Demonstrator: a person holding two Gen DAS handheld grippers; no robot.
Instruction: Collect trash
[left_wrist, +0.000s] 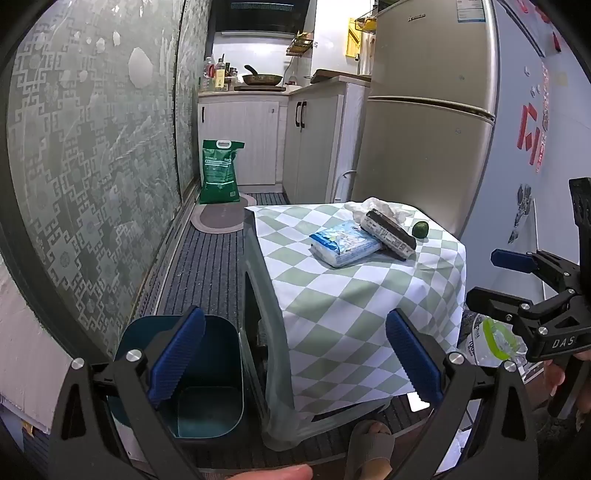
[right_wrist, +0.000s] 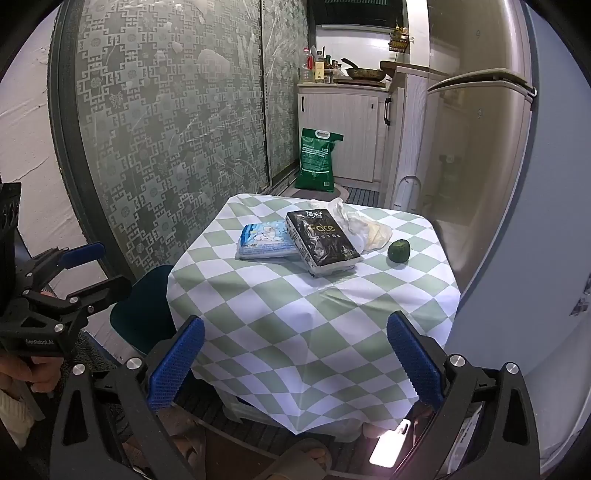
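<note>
Bin (left_wrist: 207, 376) — partly behind left gripper (left_wrist: 295, 362)

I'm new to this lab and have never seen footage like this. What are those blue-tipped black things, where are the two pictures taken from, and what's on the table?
They are hand-held tongs, one in each of a person's hands, with a camera on each looking along its fingers. One picture comes from the left tongs, the other from the right tongs; each also sees its partner at the picture's edge. Both are wide open and hold nothing. On the checkered tablecloth lie a blue tissue pack, a black tissue pack leaning on it, crumpled white paper or plastic and a small green fruit. A dark teal bin stands on the floor beside the table.
</note>
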